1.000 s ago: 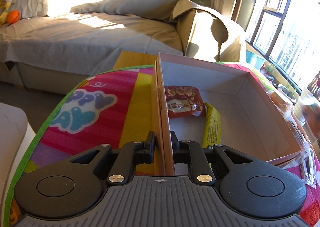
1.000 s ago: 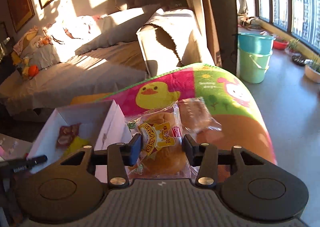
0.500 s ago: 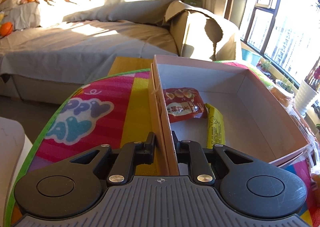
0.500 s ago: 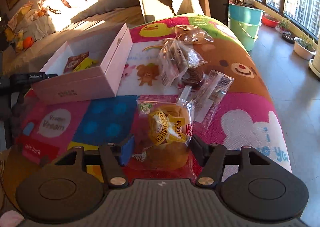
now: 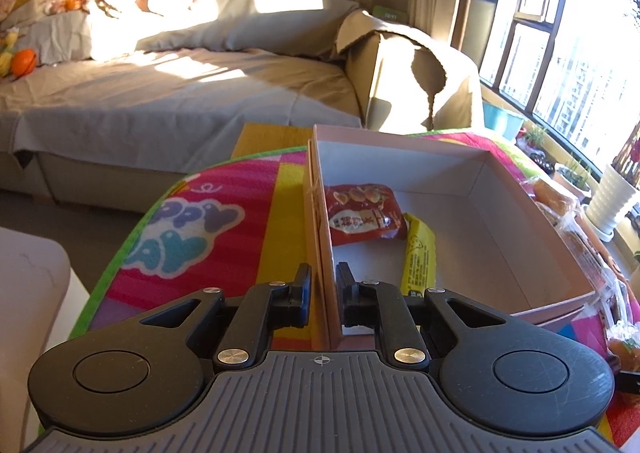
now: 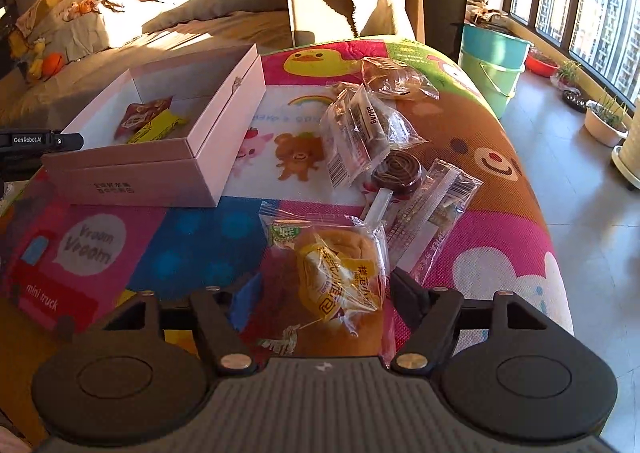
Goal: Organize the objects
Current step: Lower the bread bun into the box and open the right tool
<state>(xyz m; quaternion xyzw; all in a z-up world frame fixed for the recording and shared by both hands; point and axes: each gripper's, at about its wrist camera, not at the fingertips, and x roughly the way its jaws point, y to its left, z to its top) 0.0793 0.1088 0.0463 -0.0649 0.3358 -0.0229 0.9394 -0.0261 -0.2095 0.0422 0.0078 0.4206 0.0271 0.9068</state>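
Observation:
A pink box stands open on the colourful mat, with a red snack packet and a yellow bar inside. My left gripper is shut on the box's near wall. In the right wrist view the box sits at the left. My right gripper is wide around a wrapped bun that lies on the mat; its fingers stand apart from the wrapper.
More wrapped snacks and a chocolate lollipop lie on the mat right of the box. A grey sofa is behind. A teal bucket and plant pots stand on the floor by the window.
My right gripper has drawn back from near the box to the mat's front and widened around the bun. My left gripper keeps its hold on the box wall.

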